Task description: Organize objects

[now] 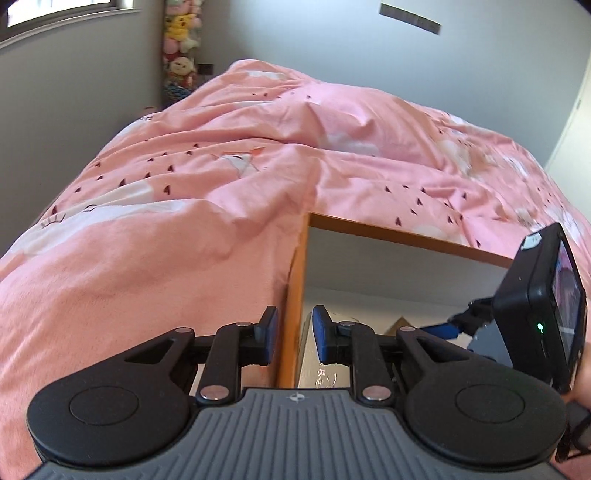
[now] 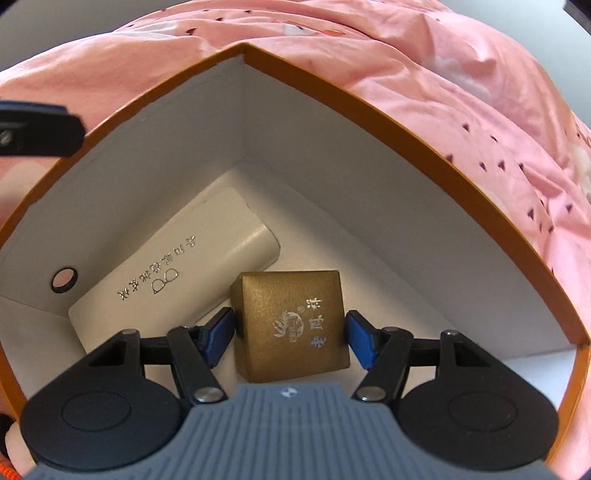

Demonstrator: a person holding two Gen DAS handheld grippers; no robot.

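Gold box point(image 2: 291, 326), a small cube with silver characters on its top, sits low in the middle of my right wrist frame, inside an orange-edged carton point(image 2: 406, 122) with white inner walls. My right tool point(image 2: 290, 334) reaches down into the carton with its blue pads on either side of the gold box; both pads press its sides, so I read it as gripped. Whether the box rests on the carton floor or is lifted off it, I cannot tell.

Just left of the gold box, touching or nearly touching its corner, a cream glasses case point(image 2: 177, 266) lies diagonally on the carton floor, printed with a spectacles outline and a line of characters. A small round hole point(image 2: 63, 279) marks the carton's left wall.

My left tool point(image 1: 294, 338) hovers at the carton's left wall point(image 1: 293, 306), its jaws narrow with nothing between the pads; it also shows at the upper left of the right wrist frame.

Around the carton spreads a pink quilt point(image 1: 184, 177) on a bed. Stuffed toys point(image 1: 181, 33) stack up in the far upper left corner of the left wrist frame.
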